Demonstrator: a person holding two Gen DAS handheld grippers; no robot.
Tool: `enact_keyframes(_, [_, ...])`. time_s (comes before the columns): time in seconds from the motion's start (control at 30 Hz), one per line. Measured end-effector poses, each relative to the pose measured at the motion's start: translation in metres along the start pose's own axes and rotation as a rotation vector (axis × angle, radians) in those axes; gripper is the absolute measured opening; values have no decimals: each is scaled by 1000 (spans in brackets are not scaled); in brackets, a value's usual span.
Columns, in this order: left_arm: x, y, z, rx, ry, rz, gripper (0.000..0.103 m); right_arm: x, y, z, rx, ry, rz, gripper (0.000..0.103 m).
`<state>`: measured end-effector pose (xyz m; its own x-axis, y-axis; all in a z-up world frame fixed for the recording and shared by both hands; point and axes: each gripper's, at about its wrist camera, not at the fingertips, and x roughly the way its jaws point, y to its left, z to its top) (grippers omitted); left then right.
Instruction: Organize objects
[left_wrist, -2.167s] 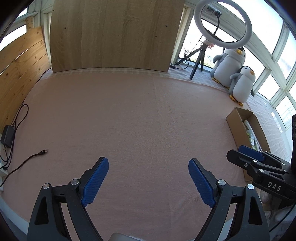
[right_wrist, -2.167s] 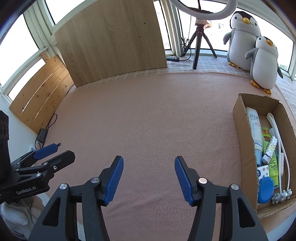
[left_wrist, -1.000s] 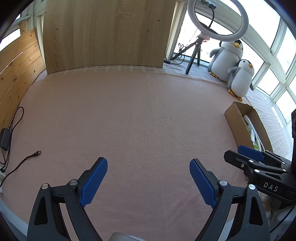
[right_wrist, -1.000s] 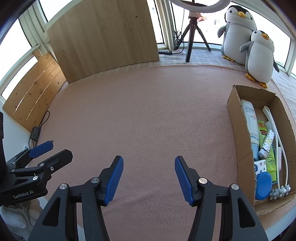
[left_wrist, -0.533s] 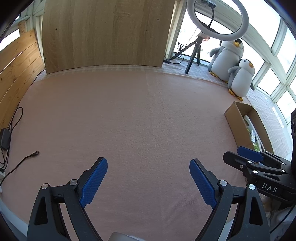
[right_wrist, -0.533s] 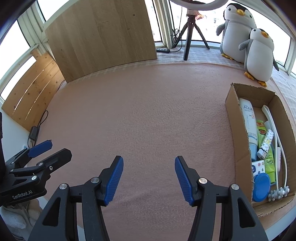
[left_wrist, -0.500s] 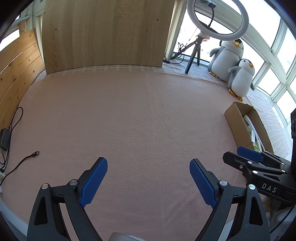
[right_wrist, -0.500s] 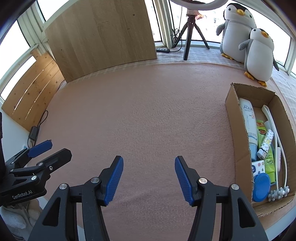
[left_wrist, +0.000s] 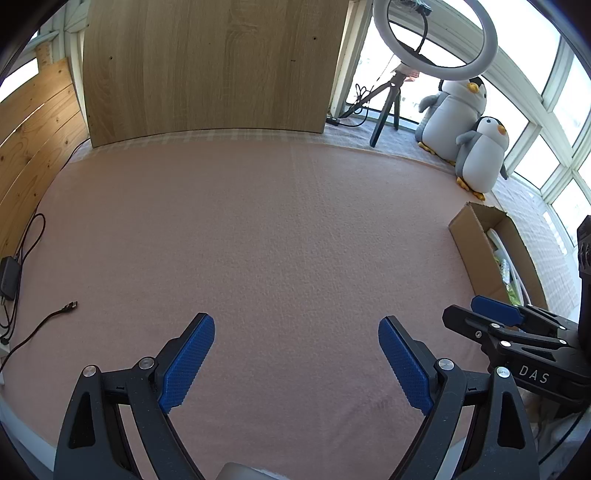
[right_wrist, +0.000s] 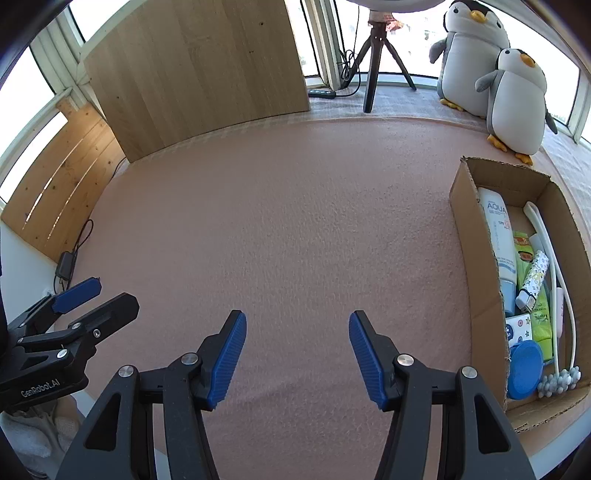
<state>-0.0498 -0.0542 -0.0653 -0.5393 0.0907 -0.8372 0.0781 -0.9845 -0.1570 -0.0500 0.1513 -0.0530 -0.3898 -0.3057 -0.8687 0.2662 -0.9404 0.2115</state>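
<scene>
Pink blanket (right_wrist: 288, 221) bare at frame centre. Cardboard box (right_wrist: 476, 254), right edge of the right-wrist view, holds tubes, blue lid (right_wrist: 524, 369). Left gripper (left_wrist: 295, 354) fingers wide apart, empty; right gripper (right_wrist: 297, 354) fingers apart, empty.

Each fisheye camera sits just behind its own gripper's blue pads and looks steeply down and forward over the pink blanket (left_wrist: 295, 229) from the near edge. The left view looks from farther left, the right view from nearer the cardboard box (right_wrist: 476, 258). Both share the blanket, the far wooden board (left_wrist: 207, 66), the penguins (right_wrist: 513, 103) and the box at right.
</scene>
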Motion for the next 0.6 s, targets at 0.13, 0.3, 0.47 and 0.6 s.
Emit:
enact_keyframes(0.13, [1, 0, 0, -2, 0, 0, 93, 1, 0, 0, 3, 7, -1, 54])
enact_keyframes(0.3, [4, 2, 1, -5, 3, 1, 95, 2, -1, 1, 4, 13, -2, 54])
enact_keyframes(0.47, [6, 7, 1, -2, -9, -3, 95, 5, -1, 1, 5, 21, -6, 54])
enact_keyframes(0.6, [12, 13, 0, -9, 0, -7, 95, 10, -2, 0, 5, 36, -8, 54])
